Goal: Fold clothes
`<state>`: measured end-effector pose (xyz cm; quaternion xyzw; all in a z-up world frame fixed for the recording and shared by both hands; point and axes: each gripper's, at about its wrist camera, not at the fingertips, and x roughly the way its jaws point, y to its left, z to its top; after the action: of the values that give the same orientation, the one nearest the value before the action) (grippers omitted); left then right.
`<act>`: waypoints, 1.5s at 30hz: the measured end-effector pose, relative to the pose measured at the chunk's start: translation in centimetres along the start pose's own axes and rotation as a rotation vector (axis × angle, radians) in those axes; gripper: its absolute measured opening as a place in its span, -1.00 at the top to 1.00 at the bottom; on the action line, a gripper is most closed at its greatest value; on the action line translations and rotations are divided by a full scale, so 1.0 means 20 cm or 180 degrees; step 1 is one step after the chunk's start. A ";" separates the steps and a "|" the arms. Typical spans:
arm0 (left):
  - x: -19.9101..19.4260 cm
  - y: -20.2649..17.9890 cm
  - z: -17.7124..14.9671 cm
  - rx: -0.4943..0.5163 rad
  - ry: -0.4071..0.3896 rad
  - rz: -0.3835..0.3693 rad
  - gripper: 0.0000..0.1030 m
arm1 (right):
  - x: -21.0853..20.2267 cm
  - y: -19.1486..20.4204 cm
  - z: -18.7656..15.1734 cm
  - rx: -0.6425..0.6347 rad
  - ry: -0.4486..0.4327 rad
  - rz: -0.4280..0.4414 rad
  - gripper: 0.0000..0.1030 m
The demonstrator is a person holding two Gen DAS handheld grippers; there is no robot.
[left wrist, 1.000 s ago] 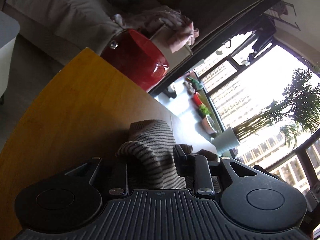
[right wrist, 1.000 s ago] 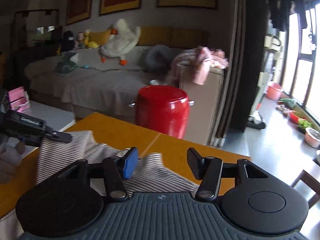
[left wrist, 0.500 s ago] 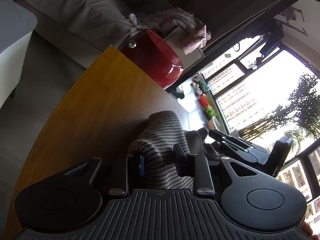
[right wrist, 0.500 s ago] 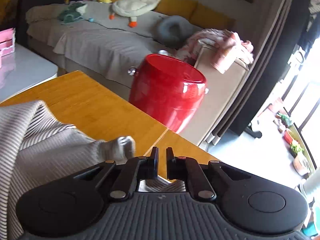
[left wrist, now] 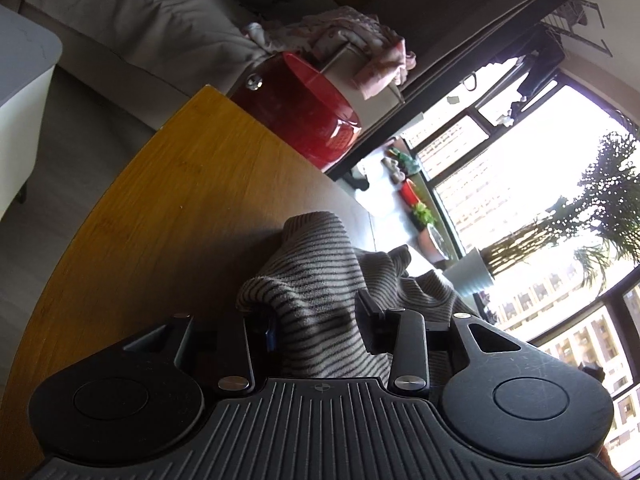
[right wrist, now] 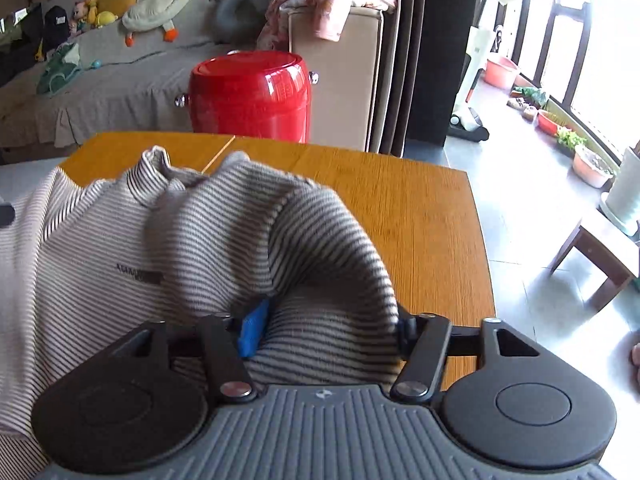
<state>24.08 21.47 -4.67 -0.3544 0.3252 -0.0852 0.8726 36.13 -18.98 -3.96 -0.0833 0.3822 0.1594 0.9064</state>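
A grey-and-cream striped sweater (right wrist: 120,240) lies bunched on the wooden table (right wrist: 420,220), its collar toward the far edge. My right gripper (right wrist: 328,320) stands open wide at the sweater's right side. A raised fold of the knit lies between its fingers and hides part of the blue pad (right wrist: 252,328). In the left wrist view, a thick bunch of the same sweater (left wrist: 312,264) fills the gap of my left gripper (left wrist: 316,312). It drapes over the left finger, and the jaws press on it from both sides.
A glossy red bin (right wrist: 250,96) stands just past the table's far edge, beside a beige box with pink clothes (right wrist: 336,4) on it. A sofa with plush toys (right wrist: 160,20) lies behind. A low stool (right wrist: 600,256) and plant pots stand on the floor at the right.
My right gripper was open a second ago and shut half a second ago. It now stands open wide and lower over the sweater's right side. The left gripper keeps its hold.
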 end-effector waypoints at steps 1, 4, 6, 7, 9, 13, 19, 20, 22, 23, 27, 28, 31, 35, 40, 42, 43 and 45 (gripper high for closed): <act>-0.01 -0.01 0.00 0.0020 0.0002 0.0024 0.16 | -0.02 0.00 0.00 -0.0047 -0.0085 0.0035 0.65; -0.02 -0.04 -0.01 0.0082 0.0009 0.0096 0.01 | -0.07 -0.01 0.07 -0.0357 -0.0488 -0.0628 0.69; -0.04 -0.06 -0.01 0.0110 0.0015 0.0135 -0.10 | -0.03 -0.05 0.11 -0.0274 -0.0337 -0.0577 0.67; -0.06 -0.06 -0.02 0.0127 0.0006 0.0150 -0.20 | 0.00 -0.05 0.10 -0.0237 -0.0250 -0.0543 0.67; -0.08 -0.08 -0.03 0.0183 -0.0007 0.0188 -0.30 | 0.07 -0.04 0.06 -0.0320 -0.0115 -0.0584 0.65; -0.17 -0.12 -0.05 0.0366 -0.0053 0.0343 -0.34 | 0.09 -0.01 -0.02 -0.0499 -0.0222 -0.0751 0.57; -0.31 -0.22 -0.09 0.0577 -0.0296 0.0206 -0.32 | 0.03 -0.06 -0.07 -0.0413 -0.0224 -0.0767 0.51; -0.32 -0.24 -0.10 0.0624 -0.0312 0.0152 -0.32 | 0.02 -0.07 -0.08 -0.0381 -0.0234 -0.0748 0.51; -0.26 -0.32 -0.15 0.0772 -0.0188 -0.0037 -0.33 | 0.01 -0.08 -0.08 -0.0335 -0.0226 -0.0731 0.49; -0.24 -0.35 -0.17 0.0845 -0.0126 -0.0131 -0.34 | 0.00 -0.09 -0.08 -0.0332 -0.0225 -0.0753 0.46; -0.10 -0.46 -0.29 0.1112 0.0167 -0.0315 -0.35 | -0.10 -0.05 -0.08 -0.0320 -0.0347 -0.0848 0.33; -0.07 -0.47 -0.32 0.1178 0.0252 -0.0329 -0.35 | -0.16 -0.03 -0.08 -0.0349 -0.0415 -0.0792 0.28; -0.05 -0.51 -0.42 0.1550 0.0464 -0.0371 -0.36 | -0.30 0.06 -0.09 -0.0457 -0.0582 -0.0604 -0.07; -0.09 -0.53 -0.54 0.2065 0.0526 -0.0099 -0.38 | -0.43 0.13 -0.09 -0.0495 -0.0650 -0.0250 -0.08; -0.14 -0.54 -0.69 0.2705 0.0601 0.0250 -0.16 | -0.47 0.19 -0.09 -0.0328 -0.0626 0.0085 -0.08; -0.16 -0.54 -0.68 0.2746 0.0557 0.0295 0.01 | -0.49 0.22 -0.09 -0.0297 -0.0626 0.0182 -0.08; -0.17 -0.54 -0.66 0.2703 0.0513 0.0288 0.16 | -0.49 0.23 -0.09 -0.0296 -0.0630 0.0217 -0.08; -0.19 -0.54 -0.61 0.2615 0.0426 0.0276 0.63 | -0.51 0.26 -0.10 -0.0291 -0.0634 0.0297 -0.08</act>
<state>14.33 8.06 -2.03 0.0434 0.3347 -0.1939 0.9211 26.19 -16.99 1.87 -0.0905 0.2861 0.2262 0.9267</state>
